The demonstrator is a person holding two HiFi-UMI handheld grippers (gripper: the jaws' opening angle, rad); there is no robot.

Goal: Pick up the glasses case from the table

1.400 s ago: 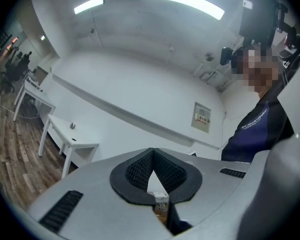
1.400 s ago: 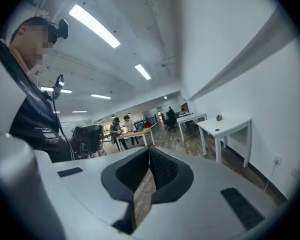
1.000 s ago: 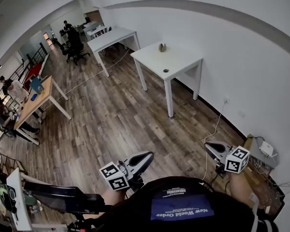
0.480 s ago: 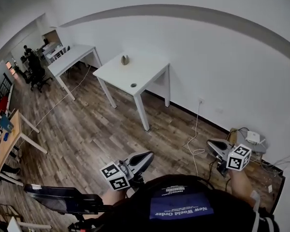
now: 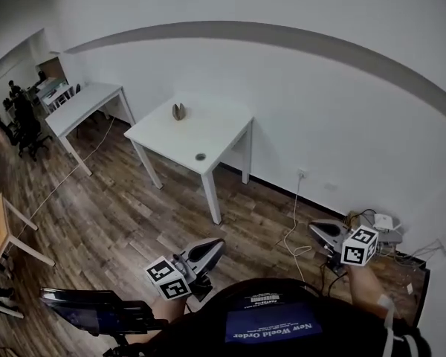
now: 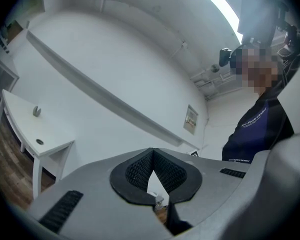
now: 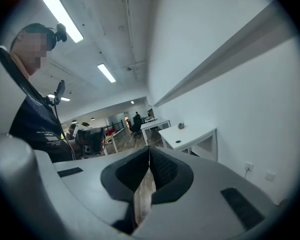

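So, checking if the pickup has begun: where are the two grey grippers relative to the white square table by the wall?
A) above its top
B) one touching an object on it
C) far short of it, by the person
C: the left gripper and right gripper sit low by the person, wooden floor between them and the white table.

A wood-plank floor [image 5: 119, 214] meets a white wall [image 5: 342, 110] crossed by a grey band [image 5: 282, 36]. From a wall socket [image 5: 302, 174] a white cable [image 5: 293, 207] drops to the floor. A white box [image 5: 383, 221] lies among wires at the right. A long desk [image 5: 78, 108] stands far left, with dark office chairs [image 5: 26, 129] beside it. Strip lights [image 7: 60, 13] run along the ceiling.
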